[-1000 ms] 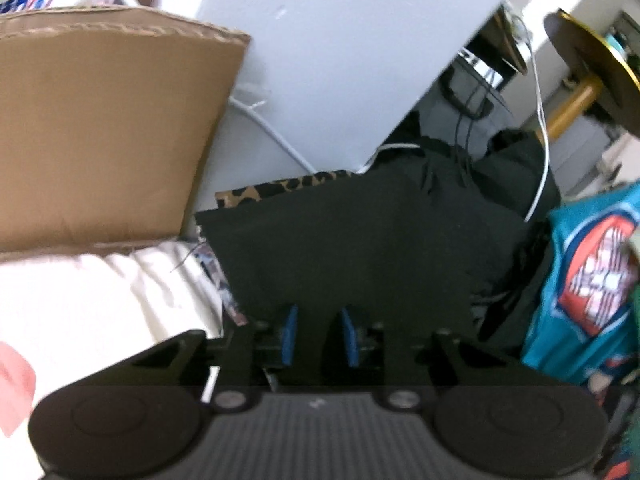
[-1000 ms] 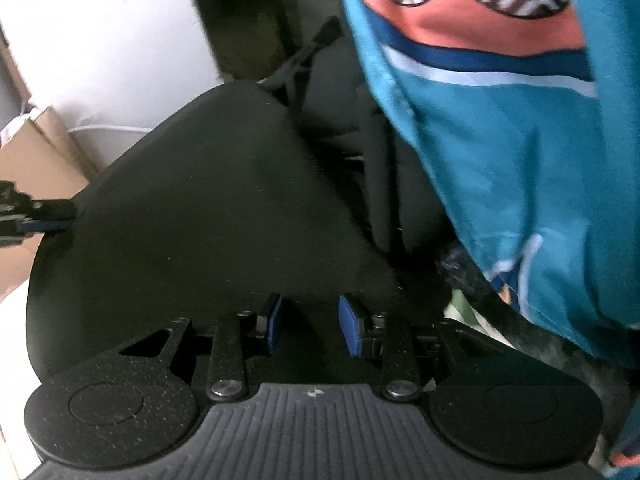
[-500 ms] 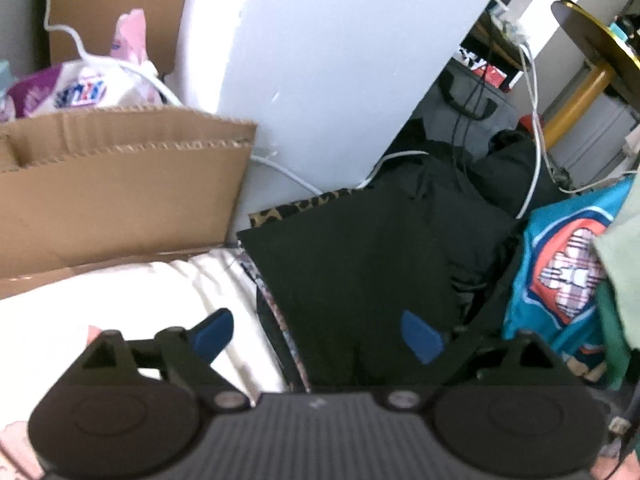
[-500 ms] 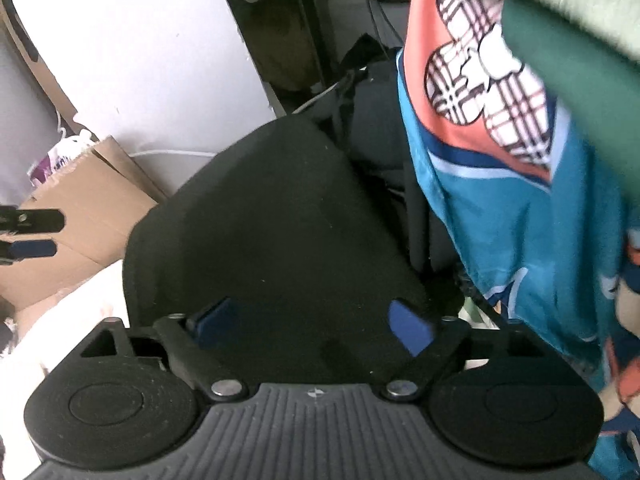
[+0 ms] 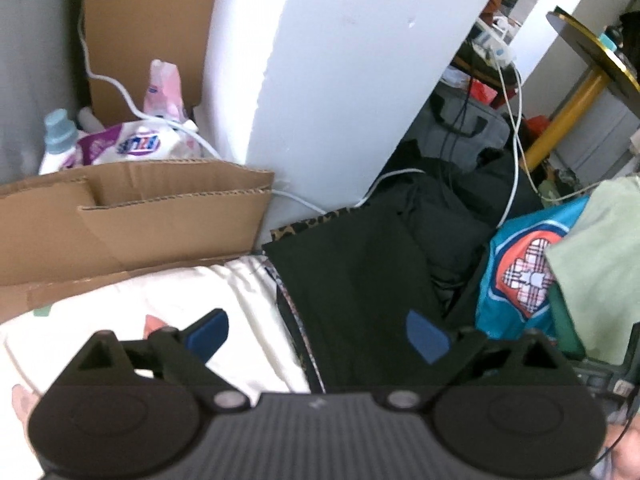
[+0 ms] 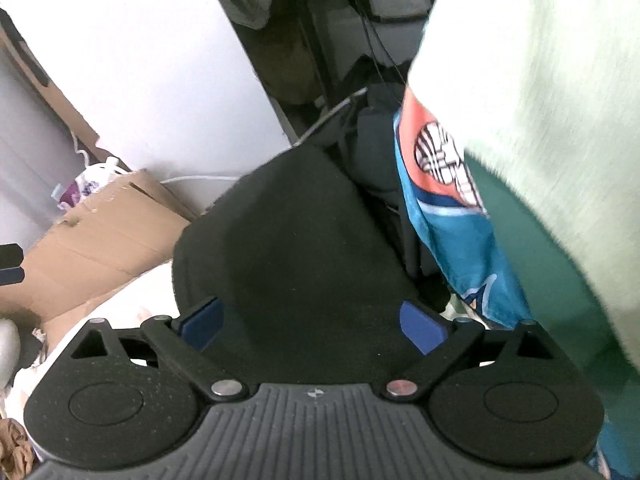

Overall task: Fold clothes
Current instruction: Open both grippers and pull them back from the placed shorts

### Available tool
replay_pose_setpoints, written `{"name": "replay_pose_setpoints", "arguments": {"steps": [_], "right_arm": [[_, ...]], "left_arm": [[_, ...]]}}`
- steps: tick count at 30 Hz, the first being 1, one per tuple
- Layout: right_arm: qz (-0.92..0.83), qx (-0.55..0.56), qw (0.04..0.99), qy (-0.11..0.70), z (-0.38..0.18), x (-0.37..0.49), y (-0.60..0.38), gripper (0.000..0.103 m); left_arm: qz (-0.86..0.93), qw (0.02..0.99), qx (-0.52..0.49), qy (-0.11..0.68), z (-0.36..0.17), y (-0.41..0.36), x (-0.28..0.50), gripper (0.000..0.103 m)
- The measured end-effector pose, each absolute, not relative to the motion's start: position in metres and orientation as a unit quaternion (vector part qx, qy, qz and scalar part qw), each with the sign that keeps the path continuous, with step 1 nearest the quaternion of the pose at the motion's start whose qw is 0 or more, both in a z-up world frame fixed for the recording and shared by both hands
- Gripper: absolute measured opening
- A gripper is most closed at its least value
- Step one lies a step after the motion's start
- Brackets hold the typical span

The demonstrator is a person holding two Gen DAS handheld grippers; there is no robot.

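We have the black garment [image 5: 360, 280] lying flat as a folded panel, its far edge toward the white wall panel [image 5: 340, 60] and its left edge on the cream bedding [image 5: 180, 304]. That fold looks finished; the teal printed shirt [image 5: 516, 276] and the pale green garment [image 6: 532, 80] at the right are unfolded, so we judge most of the work remains. Our left claw [image 5: 320, 334] and right claw [image 6: 312, 324] both hang above the black garment, jaws opening wide, gripping nothing. The cardboard box [image 5: 132, 220] crowds the left, and white cables [image 5: 512, 128] trail over the dark pile behind.
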State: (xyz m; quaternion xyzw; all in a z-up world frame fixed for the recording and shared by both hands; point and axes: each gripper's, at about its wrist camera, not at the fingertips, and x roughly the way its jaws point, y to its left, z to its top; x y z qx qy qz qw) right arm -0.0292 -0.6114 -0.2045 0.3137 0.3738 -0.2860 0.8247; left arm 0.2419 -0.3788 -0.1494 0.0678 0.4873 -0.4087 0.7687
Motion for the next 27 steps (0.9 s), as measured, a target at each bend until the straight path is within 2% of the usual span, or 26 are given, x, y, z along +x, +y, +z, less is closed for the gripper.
{"name": "replay_pose_setpoints", "arguments": {"steps": [19,27], "right_arm": [[-0.258,0.338,0.82,0.383,-0.106,-0.056,-0.583,0.102],[-0.243,0.311,0.832,0.391,-0.056,-0.052,-0.559,0.102]], "left_arm": [[-0.36,0.807,0.079,0.461,-0.01,-0.274,0.187,0.1],[-0.327,0.82,0.073,0.464,0.026,-0.215,0.174,0.102]]}}
